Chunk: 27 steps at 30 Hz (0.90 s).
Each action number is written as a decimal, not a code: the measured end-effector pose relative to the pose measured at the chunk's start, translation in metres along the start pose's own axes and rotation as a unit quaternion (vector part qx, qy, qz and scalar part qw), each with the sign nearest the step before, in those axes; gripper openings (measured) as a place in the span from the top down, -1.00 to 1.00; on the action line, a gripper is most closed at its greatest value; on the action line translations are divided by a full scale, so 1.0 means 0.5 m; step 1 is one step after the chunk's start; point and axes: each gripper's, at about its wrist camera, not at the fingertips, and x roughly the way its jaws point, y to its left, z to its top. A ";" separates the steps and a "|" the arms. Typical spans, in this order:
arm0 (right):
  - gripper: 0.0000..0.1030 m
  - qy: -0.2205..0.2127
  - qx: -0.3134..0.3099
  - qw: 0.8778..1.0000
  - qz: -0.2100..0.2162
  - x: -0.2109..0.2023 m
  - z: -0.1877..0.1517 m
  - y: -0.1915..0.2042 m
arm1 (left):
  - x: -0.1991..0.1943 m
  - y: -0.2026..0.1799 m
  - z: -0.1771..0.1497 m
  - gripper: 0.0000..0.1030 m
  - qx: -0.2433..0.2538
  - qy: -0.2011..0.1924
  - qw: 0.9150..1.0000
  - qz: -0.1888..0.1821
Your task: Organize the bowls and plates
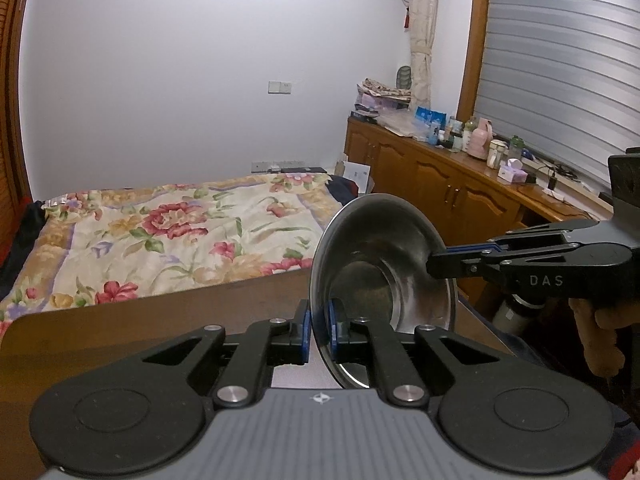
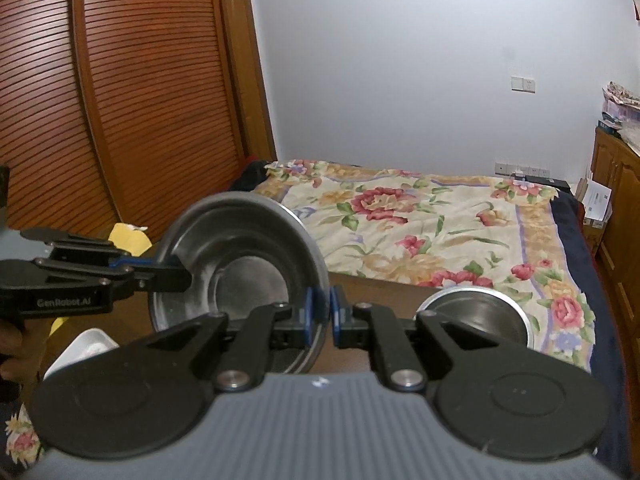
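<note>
Steel bowl point(image 1: 384, 264) was up in the air above the desk point(image 1: 160, 312), tipped on edge, mouth facing sideways. My left tool point(image 1: 319, 330) was closed on its rim, blue pads either side of the thin edge. My right tool point(image 2: 320, 316) was also pinched shut on the rim, at the opposite side, so both tools held the one bowl at once. A second bowl point(image 2: 478, 314) sat upright on the desk to the right, near the bed-side edge, well apart from the held one.

Risks, as I judged them: two rigid grips on one thin rim meant any mismatch between my hands could twist the bowl out of a pad. Slick steel, small pad contact, so a slip looked likely if one tool let go before the other had the weight. Dropping it could knock the second bowl off toward the bed point(image 2: 420, 224). Tilted mouth made nesting awkward; it needed levelling first.
</note>
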 end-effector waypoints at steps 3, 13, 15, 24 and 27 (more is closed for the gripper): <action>0.78 0.004 -0.004 1.000 0.001 -0.014 -0.009 0.015 | -0.016 -0.008 -0.010 0.80 0.002 0.002 1.000 0.001; 0.78 0.011 -0.012 1.000 0.008 -0.047 -0.035 0.039 | -0.047 -0.014 -0.054 0.81 0.003 0.009 1.000 -0.012; 0.78 0.014 -0.012 1.000 0.010 -0.050 -0.045 0.043 | -0.049 -0.014 -0.067 0.80 0.000 0.013 1.000 -0.016; 0.78 0.034 -0.019 0.999 0.013 -0.050 -0.082 0.064 | -0.056 -0.019 -0.110 0.80 0.001 0.023 1.000 -0.021; 0.78 0.038 -0.017 0.999 0.015 -0.054 -0.094 0.068 | -0.059 -0.021 -0.125 0.80 0.001 0.027 0.999 -0.022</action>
